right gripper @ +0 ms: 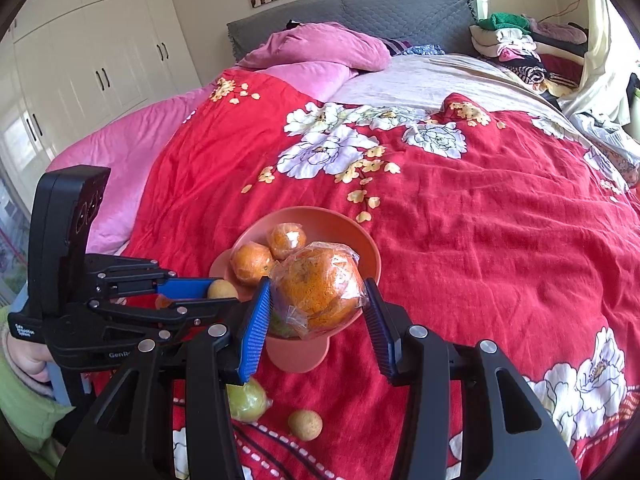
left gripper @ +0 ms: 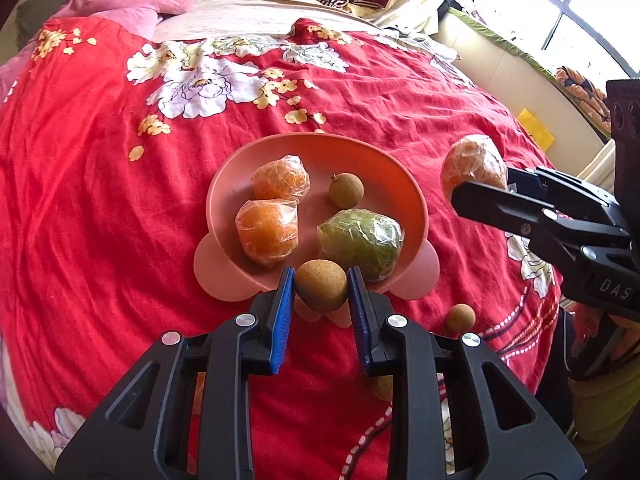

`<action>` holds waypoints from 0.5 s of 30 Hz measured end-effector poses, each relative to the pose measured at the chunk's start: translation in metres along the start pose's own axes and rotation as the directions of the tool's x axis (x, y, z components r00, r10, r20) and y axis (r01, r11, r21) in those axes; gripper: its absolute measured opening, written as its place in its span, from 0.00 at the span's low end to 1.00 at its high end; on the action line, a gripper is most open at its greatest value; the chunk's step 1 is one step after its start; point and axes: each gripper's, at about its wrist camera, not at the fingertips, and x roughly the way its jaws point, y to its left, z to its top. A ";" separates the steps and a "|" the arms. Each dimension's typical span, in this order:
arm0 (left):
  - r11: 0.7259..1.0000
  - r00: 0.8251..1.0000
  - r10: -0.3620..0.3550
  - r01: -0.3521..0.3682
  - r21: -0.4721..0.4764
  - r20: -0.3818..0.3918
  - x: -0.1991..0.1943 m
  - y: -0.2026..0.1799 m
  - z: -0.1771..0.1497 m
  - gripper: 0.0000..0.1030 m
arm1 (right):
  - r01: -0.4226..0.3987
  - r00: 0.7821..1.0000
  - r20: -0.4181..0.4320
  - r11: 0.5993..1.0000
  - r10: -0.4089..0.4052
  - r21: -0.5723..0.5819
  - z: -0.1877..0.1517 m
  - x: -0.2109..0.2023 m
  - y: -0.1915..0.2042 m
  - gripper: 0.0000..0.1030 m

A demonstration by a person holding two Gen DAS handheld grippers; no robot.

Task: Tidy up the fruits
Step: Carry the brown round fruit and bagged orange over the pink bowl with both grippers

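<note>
Left wrist view showed the left gripper [left gripper: 321, 285] clamped on a longan [left gripper: 322, 285] at the bowl's [left gripper: 224, 184] near rim. Right of it, the right gripper [right gripper: 317, 298] squeezed a wrapped orange [right gripper: 320, 286] above the bowl. Another longan [left gripper: 461, 318] lay just right on the bedspread [left gripper: 100, 220].

A red bedspread with white and yellow flowers [right gripper: 460, 248] spreads ahead of and beneath the tool; farther ahead lie pink pillows [right gripper: 316, 50] against a grey quilted headboard [right gripper: 400, 10]; folded clothes [right gripper: 516, 46] are piled far right; white wardrobe doors [right gripper: 92, 56] stand far left.
</note>
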 end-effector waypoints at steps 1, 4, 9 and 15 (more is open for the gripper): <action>1.000 1.000 -0.001 0.001 0.000 -0.003 0.001 0.000 0.001 0.19 | 0.003 1.000 -0.001 1.000 -0.003 0.002 0.001 0.002 -0.001 0.42; 1.000 1.000 -0.001 0.001 0.002 -0.012 0.006 0.001 0.002 0.19 | 0.010 1.000 -0.008 1.000 -0.010 0.000 0.003 0.008 -0.003 0.43; 1.000 1.000 -0.002 0.002 -0.002 -0.023 0.013 0.002 0.003 0.19 | 0.014 0.999 -0.029 1.000 -0.014 -0.007 0.007 0.020 -0.005 0.42; 1.000 1.000 -0.004 0.004 -0.005 -0.027 0.018 0.004 0.005 0.19 | 0.012 0.998 -0.062 1.000 -0.014 -0.018 0.009 0.035 -0.006 0.43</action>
